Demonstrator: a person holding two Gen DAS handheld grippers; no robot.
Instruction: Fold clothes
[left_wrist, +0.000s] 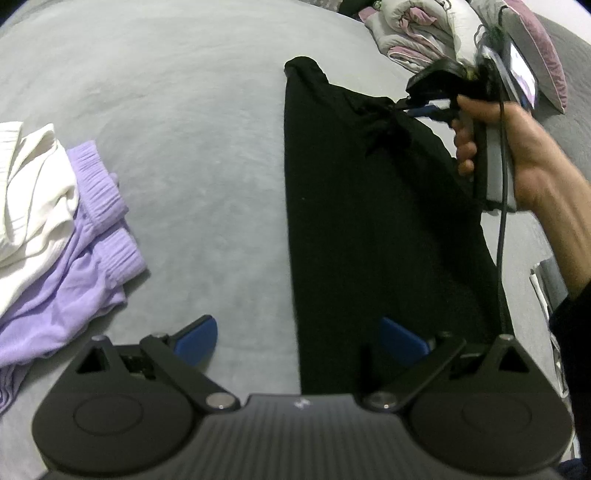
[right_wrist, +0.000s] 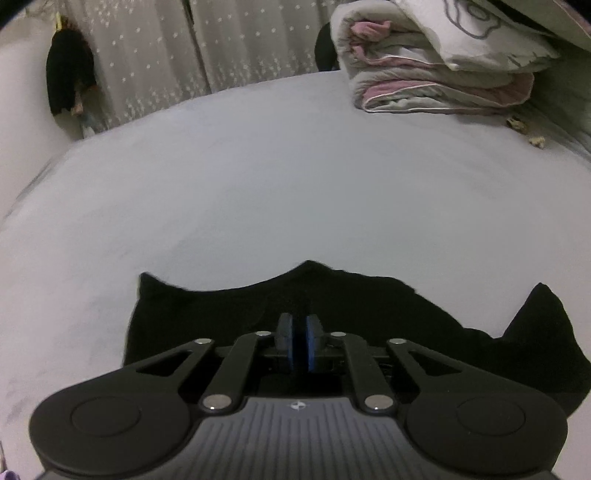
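The right gripper shows a narrow slit between its blue pads, with a bunch of the black garment at its tips; whether they still pinch it I cannot tell. The left gripper is spread wide above the garment's near edge. The garment lies long on the grey bed; a lilac and white pile sits at the bed's left edge. No writing is legible.

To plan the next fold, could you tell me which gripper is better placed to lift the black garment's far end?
Probably the right gripper: it sits at the black garment's far end. The left gripper hovers open at the near end.
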